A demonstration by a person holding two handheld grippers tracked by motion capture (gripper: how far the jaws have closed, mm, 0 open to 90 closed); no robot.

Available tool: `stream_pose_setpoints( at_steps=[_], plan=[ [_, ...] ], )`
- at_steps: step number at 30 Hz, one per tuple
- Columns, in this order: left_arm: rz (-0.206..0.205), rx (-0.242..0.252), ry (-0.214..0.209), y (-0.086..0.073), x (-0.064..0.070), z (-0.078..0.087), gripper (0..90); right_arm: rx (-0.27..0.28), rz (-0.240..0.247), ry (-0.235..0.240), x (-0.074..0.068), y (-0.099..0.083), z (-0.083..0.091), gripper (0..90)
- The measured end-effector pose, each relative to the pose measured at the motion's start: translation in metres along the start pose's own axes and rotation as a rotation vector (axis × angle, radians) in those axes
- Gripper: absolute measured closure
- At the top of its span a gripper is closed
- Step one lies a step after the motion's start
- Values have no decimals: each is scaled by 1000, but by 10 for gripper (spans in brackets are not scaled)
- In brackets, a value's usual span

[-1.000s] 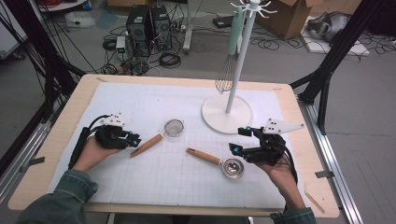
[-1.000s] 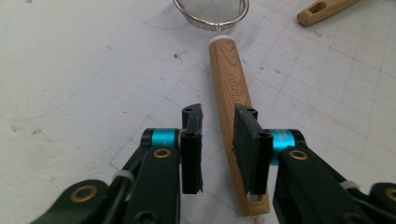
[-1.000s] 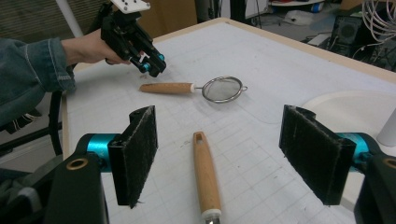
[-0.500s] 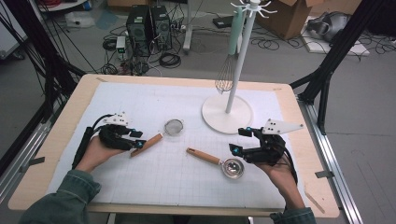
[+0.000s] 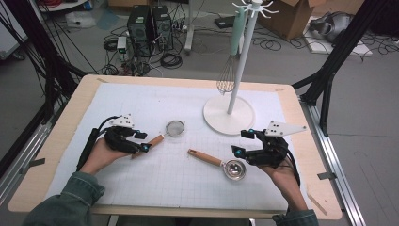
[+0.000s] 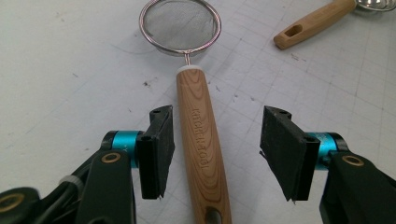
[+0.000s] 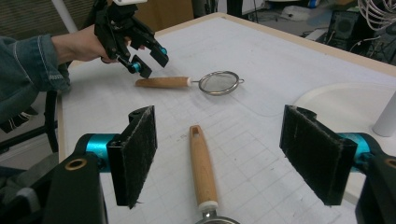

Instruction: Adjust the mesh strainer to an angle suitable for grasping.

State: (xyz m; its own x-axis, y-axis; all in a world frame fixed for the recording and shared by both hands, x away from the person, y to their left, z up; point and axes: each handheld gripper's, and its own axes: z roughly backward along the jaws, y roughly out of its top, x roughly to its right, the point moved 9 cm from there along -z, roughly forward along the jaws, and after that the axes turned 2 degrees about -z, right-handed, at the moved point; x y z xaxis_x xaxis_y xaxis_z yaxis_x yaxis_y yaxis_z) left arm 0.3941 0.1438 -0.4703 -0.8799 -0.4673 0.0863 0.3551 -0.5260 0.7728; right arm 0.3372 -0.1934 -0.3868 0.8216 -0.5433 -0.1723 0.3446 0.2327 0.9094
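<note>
My left tongs (image 6: pixel 215 154) are wide open and hold nothing, with the little sieve's wooden handle (image 6: pixel 201 144) in the middle of the frame between them, so I should squeeze slowly and keep it centred.

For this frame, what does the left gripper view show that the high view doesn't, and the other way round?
Left gripper view alone: lettering stamped on the strainer handle, which lies between the open left gripper jaws, untouched.

High view alone: the white stand with a whisk hanging on it, and the right gripper beside the ladle bowl.

Both: the mesh strainer, the wooden ladle handle and the gridded mat.
</note>
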Motion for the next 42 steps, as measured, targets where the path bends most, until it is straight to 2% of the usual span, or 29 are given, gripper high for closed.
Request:
stream_pose_setpoints(
  at_steps=[4,11,17,24,25,34,42],
  plan=[
    [1,13,0,3,1,-3,435,7,1,-5,1,2,1,267],
    [-7,-7,7,3,4,-8,423,-1,3,-4,3,1,-2,266],
    [1,10,7,8,5,-14,413,-5,9,-4,3,1,-3,266],
    [-8,-18,22,7,6,-21,413,-4,9,-7,3,1,-2,266],
    [0,-14,23,8,7,-22,415,-8,4,-4,3,0,-2,266],
    [0,-22,42,9,5,-27,472,-16,9,-9,3,-2,1,266],
    [-8,-51,86,6,0,-31,516,-20,12,-12,4,-4,1,266]
  ],
)
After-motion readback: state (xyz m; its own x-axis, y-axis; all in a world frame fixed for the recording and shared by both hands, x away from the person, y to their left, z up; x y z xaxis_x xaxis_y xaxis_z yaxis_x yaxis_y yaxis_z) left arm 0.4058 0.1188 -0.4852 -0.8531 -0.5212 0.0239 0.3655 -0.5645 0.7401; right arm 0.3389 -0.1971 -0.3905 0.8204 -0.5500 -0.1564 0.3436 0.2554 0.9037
